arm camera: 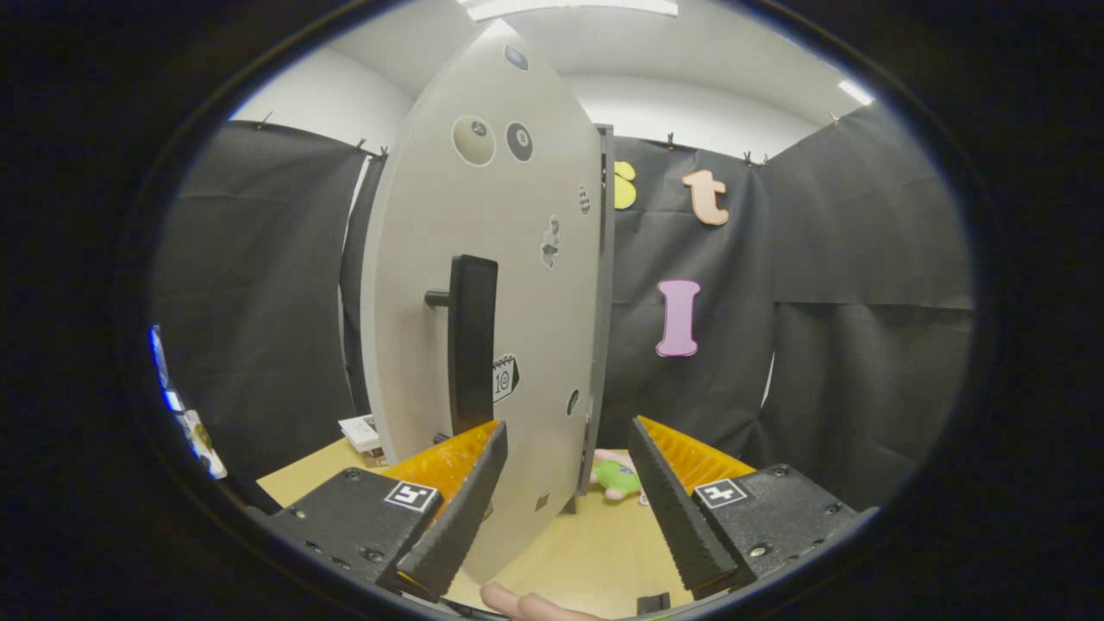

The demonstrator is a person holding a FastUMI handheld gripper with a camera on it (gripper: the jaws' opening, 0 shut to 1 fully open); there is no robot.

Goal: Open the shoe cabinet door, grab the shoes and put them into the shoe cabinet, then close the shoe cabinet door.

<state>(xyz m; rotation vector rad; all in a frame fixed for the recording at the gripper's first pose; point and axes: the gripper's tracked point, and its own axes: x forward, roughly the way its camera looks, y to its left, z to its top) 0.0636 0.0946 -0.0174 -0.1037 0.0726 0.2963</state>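
Just ahead of the wide-open, empty claw (565,470), the cabinet door (483,285) stands edge-on, its upright handle (472,345) beyond the left finger.

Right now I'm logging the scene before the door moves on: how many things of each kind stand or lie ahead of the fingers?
Cabinet door: 1
Door handle: 1
Small toy on the table: 1
Box beyond the door: 1
Total: 4
The fingers of the gripper are open, the door's edge between them.
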